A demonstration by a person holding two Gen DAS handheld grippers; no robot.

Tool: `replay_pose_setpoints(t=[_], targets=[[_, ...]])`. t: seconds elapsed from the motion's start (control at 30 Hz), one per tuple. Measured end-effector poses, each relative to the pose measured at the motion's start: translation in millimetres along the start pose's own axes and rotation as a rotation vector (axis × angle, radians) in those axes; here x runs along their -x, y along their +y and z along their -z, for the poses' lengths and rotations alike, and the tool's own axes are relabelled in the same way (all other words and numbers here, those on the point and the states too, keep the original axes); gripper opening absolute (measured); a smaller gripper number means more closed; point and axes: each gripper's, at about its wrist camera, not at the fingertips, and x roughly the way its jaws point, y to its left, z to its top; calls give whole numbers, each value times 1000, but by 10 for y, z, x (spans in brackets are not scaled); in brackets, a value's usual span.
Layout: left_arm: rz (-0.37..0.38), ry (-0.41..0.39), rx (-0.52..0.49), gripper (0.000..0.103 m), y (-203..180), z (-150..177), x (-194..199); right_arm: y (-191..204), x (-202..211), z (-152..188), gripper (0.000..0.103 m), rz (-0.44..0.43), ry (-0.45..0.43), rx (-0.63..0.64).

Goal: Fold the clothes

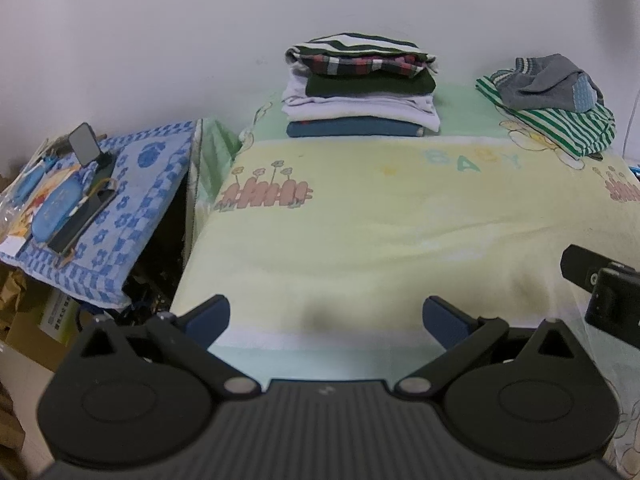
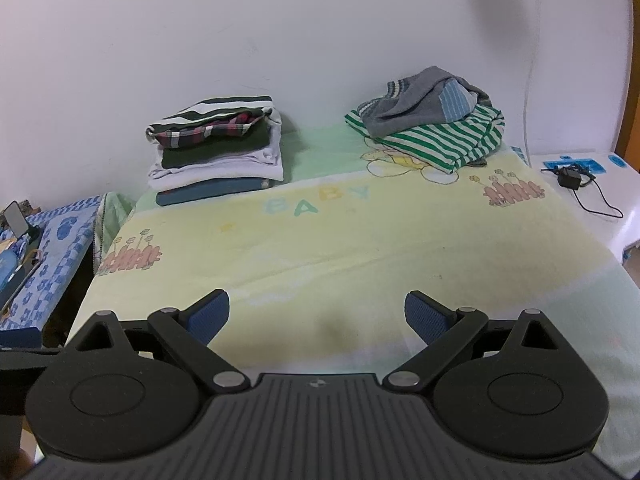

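A neat stack of folded clothes (image 1: pixel 360 88) (image 2: pixel 218 152) sits at the back of the yellow baby blanket (image 1: pixel 380 220) (image 2: pixel 340 240), against the wall. A loose heap, a grey garment (image 1: pixel 552 80) (image 2: pixel 424 100) on top of a green-and-white striped one (image 1: pixel 568 128) (image 2: pixel 448 140), lies at the back right. My left gripper (image 1: pixel 326 314) is open over the blanket's near edge, holding nothing. My right gripper (image 2: pixel 318 314) is open too, low over the near edge, far from both piles. Part of the right gripper's body shows at the right of the left wrist view.
A blue flowered cloth (image 1: pixel 132 200) (image 2: pixel 60 248) covers a lower surface on the left, with a phone on a stand (image 1: pixel 86 144) and blue cases. A dark gap separates it from the blanket. A white surface with a charger and cable (image 2: pixel 576 184) is at the right.
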Motion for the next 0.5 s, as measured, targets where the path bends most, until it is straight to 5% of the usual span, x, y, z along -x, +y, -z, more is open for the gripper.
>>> replay_pose_setpoints(t=[0.5], targets=[[15, -20, -16, 102, -78, -83, -51, -38, -27, -33, 97, 25, -12, -16]])
